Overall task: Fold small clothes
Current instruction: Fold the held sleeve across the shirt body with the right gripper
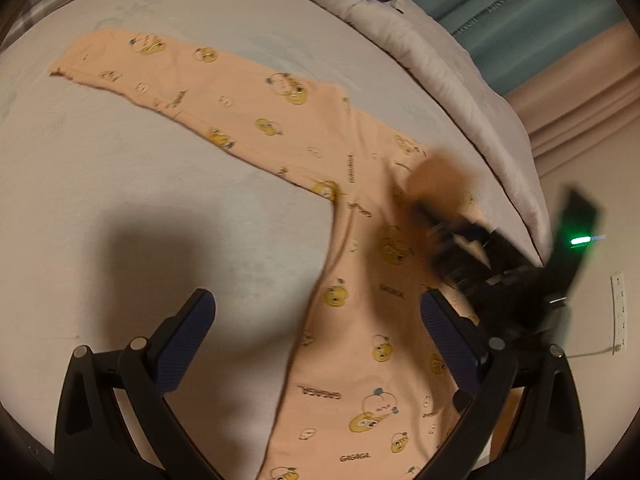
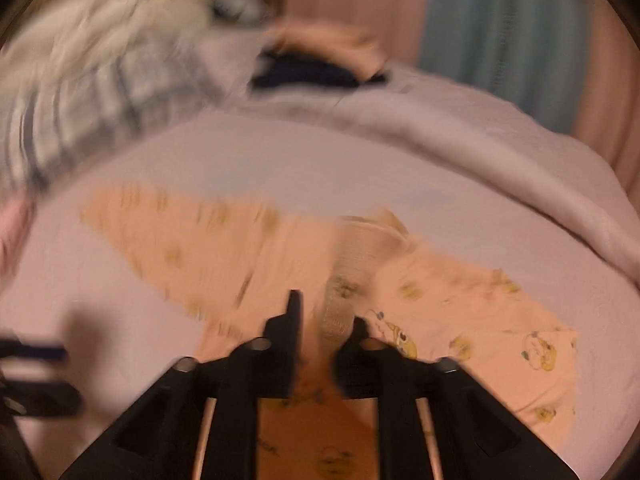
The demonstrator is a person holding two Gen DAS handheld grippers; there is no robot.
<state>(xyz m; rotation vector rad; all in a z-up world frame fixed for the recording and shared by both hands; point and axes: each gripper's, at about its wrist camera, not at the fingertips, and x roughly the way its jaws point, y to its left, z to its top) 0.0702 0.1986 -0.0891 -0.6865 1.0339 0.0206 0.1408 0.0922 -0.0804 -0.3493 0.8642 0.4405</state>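
peach pyjama top [image 1: 360,208] with yellow cartoon prints lies flat on the pale bed sheet [image 1: 120,184], one sleeve stretched far out, the collar toward the grey quilt [image 1: 440,80]. left gripper [image 1: 316,320] hangs over the body, jaws wide, holding nothing. right gripper [image 2: 326,320], blurred, stands partly open over the collar; whether it pinches cloth, cannot tell.

A grey quilt [image 1: 440,64] is lying bunched along the far edge of the pale bed sheet [image 1: 120,184]. Teal curtains [image 1: 532,12] are hanging beyond it.
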